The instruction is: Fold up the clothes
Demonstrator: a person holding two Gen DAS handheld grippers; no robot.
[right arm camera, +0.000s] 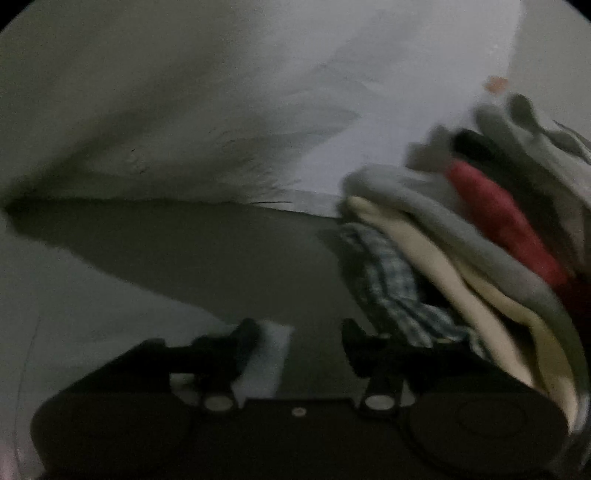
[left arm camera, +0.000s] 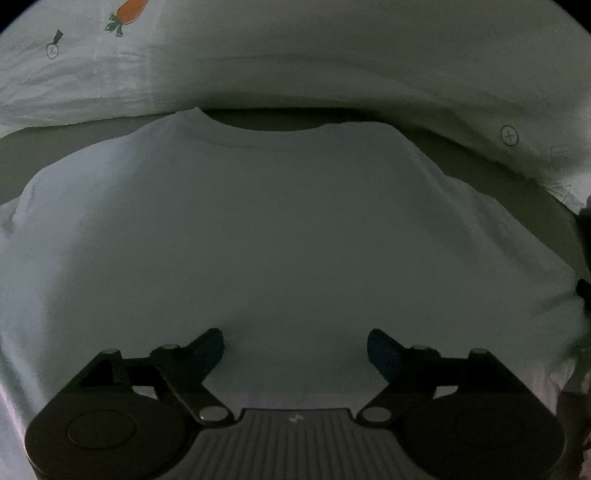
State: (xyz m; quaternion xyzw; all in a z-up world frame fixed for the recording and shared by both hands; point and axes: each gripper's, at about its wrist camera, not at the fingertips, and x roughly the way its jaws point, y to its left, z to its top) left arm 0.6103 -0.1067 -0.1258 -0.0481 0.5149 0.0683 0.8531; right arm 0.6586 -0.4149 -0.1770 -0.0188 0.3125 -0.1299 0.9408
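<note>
White shirt under left claw (agape)

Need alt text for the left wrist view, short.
A white T-shirt lies spread flat on a dark surface, neckline at the far end, filling most of the dim frame. The left gripper hangs open over the shirt's near end, holding nothing. Behind the shirt lies pale bedding with a carrot print.

- White T-shirt: lies flat, covering most of the bed ahead.
- Bare grey strip: open passage beside the shirt.
- Heap of clothes: blocks the right side.
- Printed bedding: banks up behind the collar.
</note>
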